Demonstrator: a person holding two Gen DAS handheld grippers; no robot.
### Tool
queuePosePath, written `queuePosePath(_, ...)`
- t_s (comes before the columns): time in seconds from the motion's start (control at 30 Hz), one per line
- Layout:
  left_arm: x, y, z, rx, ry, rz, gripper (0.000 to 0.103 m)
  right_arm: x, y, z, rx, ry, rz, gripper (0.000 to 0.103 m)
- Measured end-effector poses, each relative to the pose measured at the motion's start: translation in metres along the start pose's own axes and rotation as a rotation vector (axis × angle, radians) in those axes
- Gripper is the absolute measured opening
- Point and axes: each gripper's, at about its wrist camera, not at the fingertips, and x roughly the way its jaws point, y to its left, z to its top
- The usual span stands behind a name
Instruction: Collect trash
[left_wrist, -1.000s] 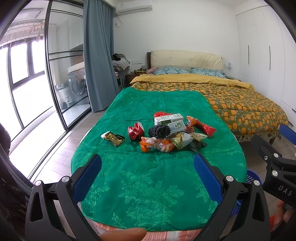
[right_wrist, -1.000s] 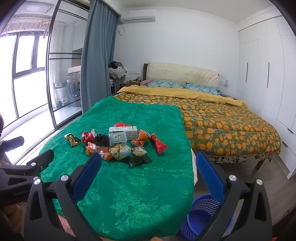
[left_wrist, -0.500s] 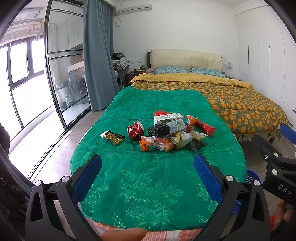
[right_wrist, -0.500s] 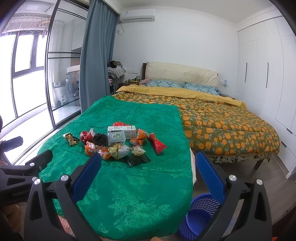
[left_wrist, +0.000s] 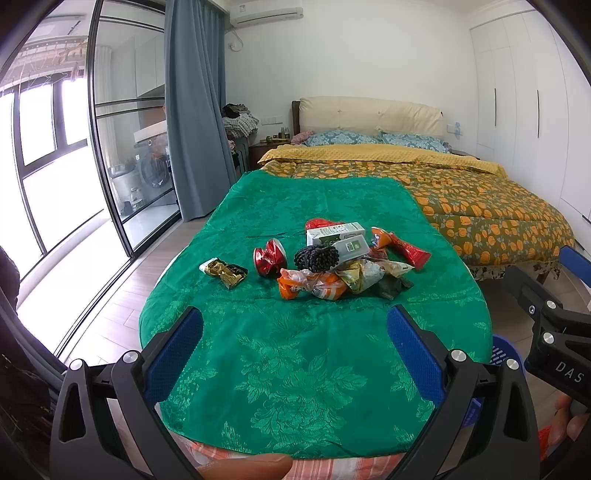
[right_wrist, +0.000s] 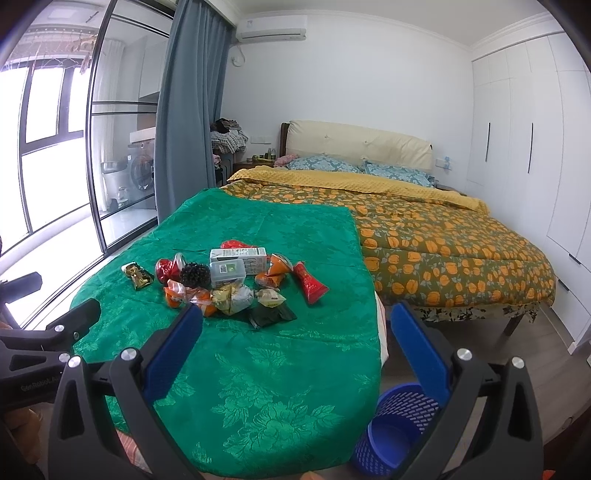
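Left wrist view: the left gripper (left_wrist: 295, 343) hangs over the near end of the green cloth (left_wrist: 295, 369), jaws spread wide with nothing between them. The trash pile (left_wrist: 332, 258) sits mid-cloth, well ahead, a gold wrapper (left_wrist: 223, 271) lying apart on its left.

Right wrist view: the right gripper (right_wrist: 295, 343) is likewise spread and empty. A blue basket (right_wrist: 395, 424) stands on the floor beside the cloth's right edge.

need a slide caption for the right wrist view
Open right gripper faces a trash pile on the green cloth, blue basket on the floor beside it.
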Motion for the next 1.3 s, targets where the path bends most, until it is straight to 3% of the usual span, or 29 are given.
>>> queuePosePath(1.3, -0.0002, 0.0017, 0.0012, -0.001, 0.007, -0.002, 0.099, 0.0008, -0.0094, -0.002, 0.005, 0.0, -0.009, 0.099)
